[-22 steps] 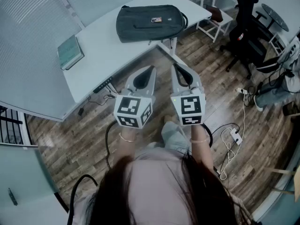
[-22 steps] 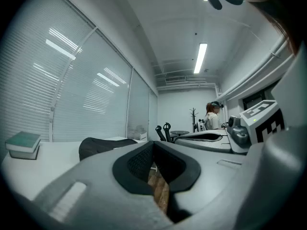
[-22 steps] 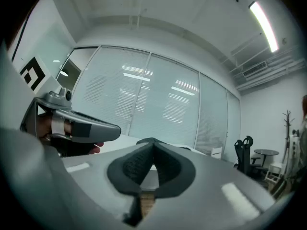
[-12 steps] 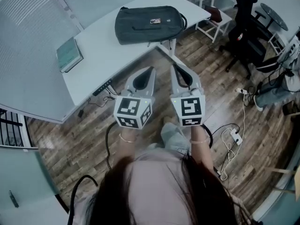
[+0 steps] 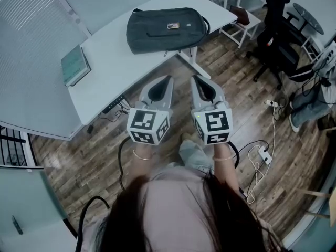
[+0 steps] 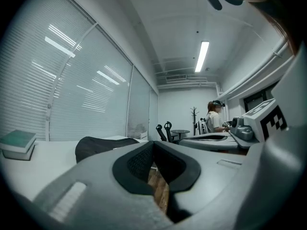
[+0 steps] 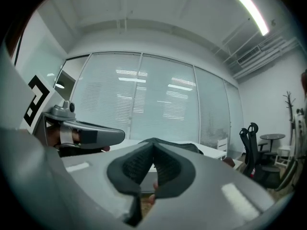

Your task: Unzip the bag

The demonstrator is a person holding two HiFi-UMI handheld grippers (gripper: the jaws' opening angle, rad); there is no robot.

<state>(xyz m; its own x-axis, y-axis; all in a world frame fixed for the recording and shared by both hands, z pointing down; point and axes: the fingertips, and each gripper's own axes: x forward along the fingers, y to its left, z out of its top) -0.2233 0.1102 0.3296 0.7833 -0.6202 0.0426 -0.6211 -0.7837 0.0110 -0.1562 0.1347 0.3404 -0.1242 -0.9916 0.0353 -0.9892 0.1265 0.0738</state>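
Table carries the dark bag flat at its far end, not yet reached. Your left gripper and right gripper hang well short of it, jaws together and empty. Next, step in and find the zipper pull.

A teal hardcover book lies on the white desk. A black office chair stands on the wood-plank floor.

Left gripper, right gripper — grey, black-padded, marker-cubed.
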